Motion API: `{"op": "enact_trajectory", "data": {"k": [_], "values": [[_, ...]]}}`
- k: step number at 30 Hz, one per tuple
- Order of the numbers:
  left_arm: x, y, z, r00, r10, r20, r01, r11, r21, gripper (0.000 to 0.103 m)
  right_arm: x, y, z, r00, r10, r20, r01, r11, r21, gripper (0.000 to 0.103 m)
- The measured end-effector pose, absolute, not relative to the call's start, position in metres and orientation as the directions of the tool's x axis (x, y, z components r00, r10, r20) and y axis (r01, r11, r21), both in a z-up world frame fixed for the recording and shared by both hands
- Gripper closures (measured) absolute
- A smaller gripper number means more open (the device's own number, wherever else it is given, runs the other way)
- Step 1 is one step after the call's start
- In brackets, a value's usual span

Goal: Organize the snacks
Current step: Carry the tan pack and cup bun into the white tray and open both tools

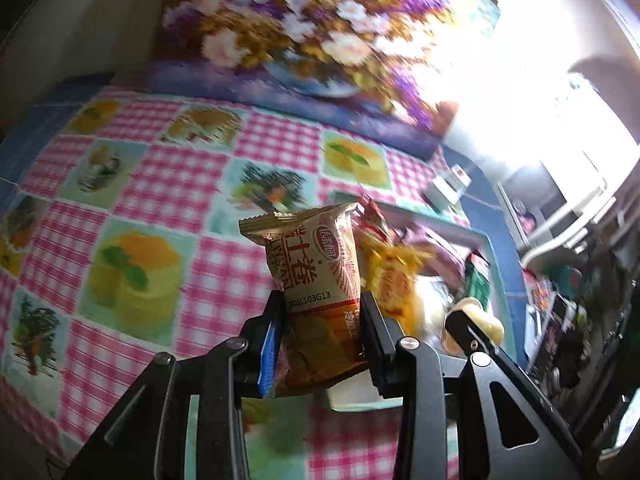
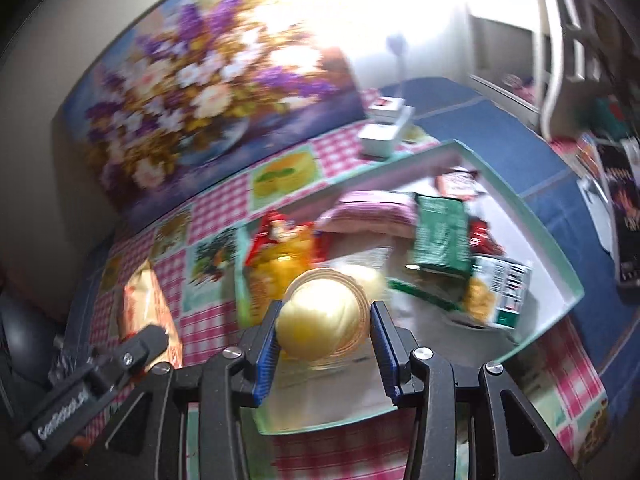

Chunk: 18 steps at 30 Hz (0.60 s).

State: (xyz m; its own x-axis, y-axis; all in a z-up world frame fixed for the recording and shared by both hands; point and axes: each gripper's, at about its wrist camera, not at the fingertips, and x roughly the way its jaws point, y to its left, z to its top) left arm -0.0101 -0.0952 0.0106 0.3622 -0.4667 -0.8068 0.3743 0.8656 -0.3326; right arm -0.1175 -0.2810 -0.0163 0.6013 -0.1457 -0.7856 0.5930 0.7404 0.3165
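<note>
My left gripper [image 1: 320,312] is shut on a tan and orange snack packet [image 1: 316,268] that stands up between its pads, above the pink checked tablecloth [image 1: 160,184]. My right gripper [image 2: 325,324] is shut on a round pale yellow pastry in clear wrap [image 2: 320,320], held over the near end of a mint-green tray [image 2: 556,248]. In the tray lie several packets: a green one [image 2: 440,236], a pink one [image 2: 372,212], a yellow and red one [image 2: 280,248]. The right wrist view also shows the left gripper [image 2: 136,340] with its packet [image 2: 144,308] at lower left. The pastry [image 1: 480,316] shows at the right of the left wrist view.
A large flower painting [image 2: 208,92] leans at the back of the table. A small white box [image 2: 384,128] stands behind the tray. Blue cloth [image 2: 500,128] covers the table to the right, with dark packets [image 2: 624,216] at its far edge.
</note>
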Motion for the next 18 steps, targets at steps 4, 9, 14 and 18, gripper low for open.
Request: {"op": "enact_trajectory", "data": {"k": [4,9,14,18], "values": [[-0.017,-0.113,0.0,0.284,-0.487,-0.826,0.407,0.841,-0.356,0.065,-0.123,-0.299,-0.029,0.554,-0.147,-0.82,0.646,0.697,0.312,0.057],[-0.027,-0.131,-0.009,0.229,-0.487,-0.843,0.443,0.823,-0.355,0.065,-0.126,-0.309,-0.04,0.526,-0.129,-0.841,0.666,0.677,0.313,0.057],[-0.034,-0.148,-0.021,0.194,-0.461,-0.866,0.465,0.821,-0.333,0.065,-0.126,-0.315,-0.051,0.501,-0.119,-0.857,0.684,0.661,0.308,0.057],[-0.036,-0.155,-0.029,0.168,-0.458,-0.873,0.47,0.816,-0.338,0.066,-0.128,-0.322,-0.059,0.482,-0.116,-0.868,0.707,0.637,0.307,0.057]]}}
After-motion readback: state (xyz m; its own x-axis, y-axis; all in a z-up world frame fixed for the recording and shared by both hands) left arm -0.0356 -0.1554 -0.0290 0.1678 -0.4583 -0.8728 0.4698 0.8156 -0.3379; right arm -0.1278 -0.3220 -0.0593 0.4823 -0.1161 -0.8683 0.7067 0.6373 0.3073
